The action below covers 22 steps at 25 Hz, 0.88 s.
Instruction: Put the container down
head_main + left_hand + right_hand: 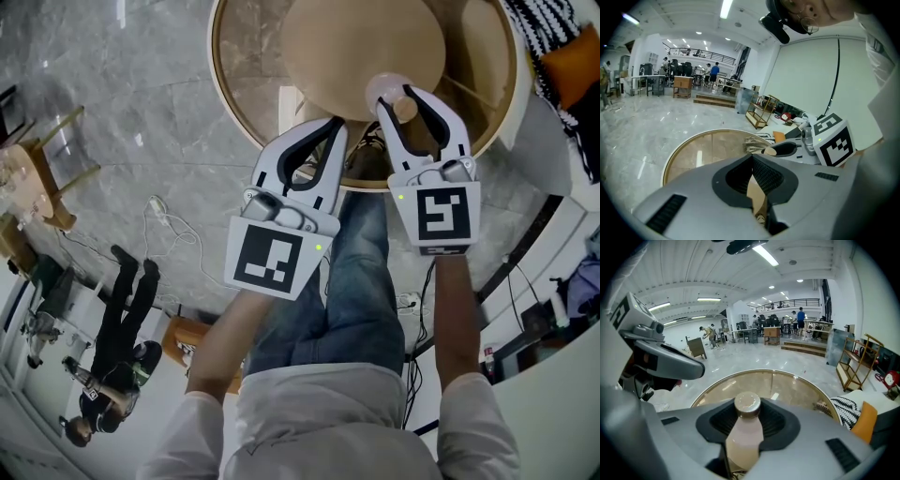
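While my right claw [747, 423] grips the little bottle [743, 439] by its body above the round counter [787, 386], I guess it's light and slippery, and my left claw [752, 158] is closed, empty, over the counter's edge.

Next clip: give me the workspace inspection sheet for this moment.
Surface: round glass-topped table.
Job's things: container, a capped bottle of pale liquid, held over the table.
Clutter: striped cushion beside the table.
Grippers: right tool shut on the container; left tool shut tip to tip, nothing seen held.
Cables: white cable on the floor.
Surroundings: marble floor; a person standing nearby.
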Each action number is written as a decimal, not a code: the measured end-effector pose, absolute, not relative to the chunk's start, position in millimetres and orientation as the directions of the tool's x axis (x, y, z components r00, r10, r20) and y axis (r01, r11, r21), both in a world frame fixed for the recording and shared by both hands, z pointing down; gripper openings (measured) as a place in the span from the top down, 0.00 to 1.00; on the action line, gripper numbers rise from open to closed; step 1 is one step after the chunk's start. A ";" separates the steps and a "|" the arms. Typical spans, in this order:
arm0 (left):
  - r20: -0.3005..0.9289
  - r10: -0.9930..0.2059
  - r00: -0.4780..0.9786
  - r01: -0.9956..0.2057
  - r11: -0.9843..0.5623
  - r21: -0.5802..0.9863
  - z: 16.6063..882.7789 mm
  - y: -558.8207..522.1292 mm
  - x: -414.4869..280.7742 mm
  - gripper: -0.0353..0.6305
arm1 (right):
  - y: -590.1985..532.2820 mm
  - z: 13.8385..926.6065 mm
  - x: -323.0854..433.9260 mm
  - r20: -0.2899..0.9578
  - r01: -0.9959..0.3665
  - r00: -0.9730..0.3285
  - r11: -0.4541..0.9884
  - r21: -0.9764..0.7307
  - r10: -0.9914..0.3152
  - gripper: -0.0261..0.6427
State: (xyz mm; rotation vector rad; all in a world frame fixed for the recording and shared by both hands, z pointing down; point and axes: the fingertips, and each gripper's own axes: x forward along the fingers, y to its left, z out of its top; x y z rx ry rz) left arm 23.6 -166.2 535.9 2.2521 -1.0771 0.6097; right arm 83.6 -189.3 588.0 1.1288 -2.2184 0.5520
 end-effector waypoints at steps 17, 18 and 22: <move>0.623 -0.559 0.547 -0.828 -0.473 0.302 542.1 -158.9 13.2 0.92 | -199.8 622.1 77.8 0.664 -0.821 -0.464 0.566 -0.074 -0.587 0.75; 0.625 -0.559 0.545 -0.829 -0.469 0.304 542.2 -158.3 13.9 0.92 | -200.4 623.7 77.6 0.665 -0.821 -0.463 0.567 -0.073 -0.586 0.75; 0.623 -0.565 0.540 -0.835 -0.455 0.311 544.0 -160.1 13.5 0.92 | -204.8 630.4 76.1 0.670 -0.823 -0.456 0.565 -0.066 -0.586 0.75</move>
